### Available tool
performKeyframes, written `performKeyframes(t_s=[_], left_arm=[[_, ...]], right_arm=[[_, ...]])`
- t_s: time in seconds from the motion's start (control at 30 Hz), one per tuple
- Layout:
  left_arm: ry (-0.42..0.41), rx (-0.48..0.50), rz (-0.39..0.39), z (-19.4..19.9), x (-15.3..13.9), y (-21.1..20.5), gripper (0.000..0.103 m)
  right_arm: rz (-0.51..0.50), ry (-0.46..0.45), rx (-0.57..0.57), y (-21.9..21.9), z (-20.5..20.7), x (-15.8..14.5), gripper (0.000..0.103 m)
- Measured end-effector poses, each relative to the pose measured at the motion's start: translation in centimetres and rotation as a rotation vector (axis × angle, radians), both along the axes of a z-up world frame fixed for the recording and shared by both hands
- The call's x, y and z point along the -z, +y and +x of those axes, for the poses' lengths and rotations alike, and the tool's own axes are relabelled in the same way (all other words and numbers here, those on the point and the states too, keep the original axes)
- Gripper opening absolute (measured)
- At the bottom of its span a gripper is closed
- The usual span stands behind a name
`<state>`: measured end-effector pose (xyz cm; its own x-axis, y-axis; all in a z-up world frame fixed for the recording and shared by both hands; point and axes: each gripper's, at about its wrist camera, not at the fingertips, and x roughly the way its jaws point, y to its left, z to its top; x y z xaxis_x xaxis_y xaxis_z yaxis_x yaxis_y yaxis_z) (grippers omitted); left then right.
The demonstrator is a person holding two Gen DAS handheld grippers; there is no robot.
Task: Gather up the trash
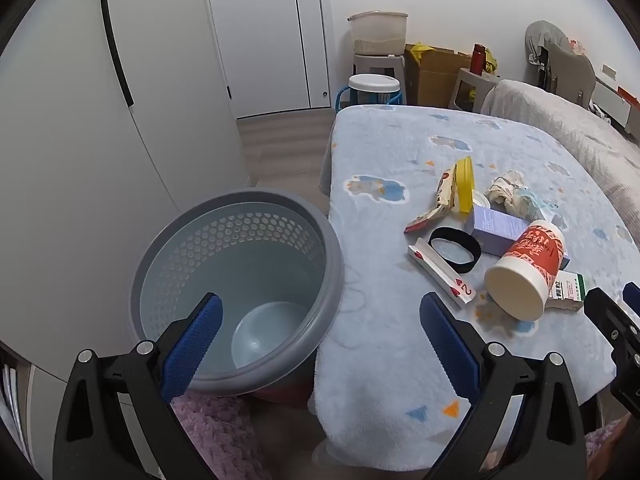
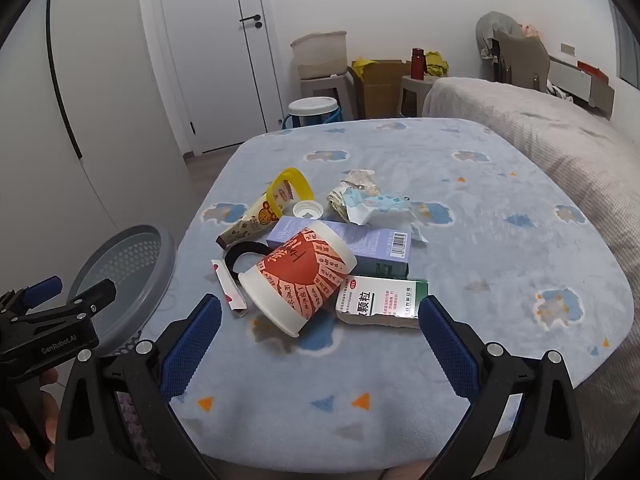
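Note:
A pile of trash lies on the blue blanket-covered table (image 2: 460,240): a red-and-white paper cup (image 2: 298,278) (image 1: 526,268) on its side, a white-and-green medicine box (image 2: 380,300), a purple box (image 2: 360,246), a yellow-rimmed snack wrapper (image 2: 266,210), crumpled tissue (image 2: 368,200), a black ring (image 1: 456,250) and a playing card (image 1: 440,276). The grey perforated bin (image 1: 236,280) (image 2: 124,276) stands at the table's left edge with a pale lid inside. My left gripper (image 1: 320,332) hangs open over the bin's rim. My right gripper (image 2: 320,332) is open, just short of the cup, holding nothing.
A white wardrobe (image 1: 80,160) and door (image 2: 216,60) rise to the left. Stools, a cardboard box (image 2: 380,80) and a lidded bucket (image 2: 316,110) stand behind the table. A grey-covered sofa (image 2: 540,128) runs along the right. A hand (image 2: 46,412) holds the left gripper's handle.

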<state>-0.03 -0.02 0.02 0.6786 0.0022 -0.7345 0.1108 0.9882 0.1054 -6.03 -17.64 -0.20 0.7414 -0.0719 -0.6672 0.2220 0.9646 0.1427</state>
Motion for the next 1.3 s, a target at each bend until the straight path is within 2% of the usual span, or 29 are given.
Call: performKeyframes(t_s=[1.3], left_arm=[[-0.021, -0.004, -0.003, -0.06, -0.69, 0.64, 0.094]], right_arm=[[0.0, -0.013, 0.0, 0.08, -0.51, -0.57, 0.097]])
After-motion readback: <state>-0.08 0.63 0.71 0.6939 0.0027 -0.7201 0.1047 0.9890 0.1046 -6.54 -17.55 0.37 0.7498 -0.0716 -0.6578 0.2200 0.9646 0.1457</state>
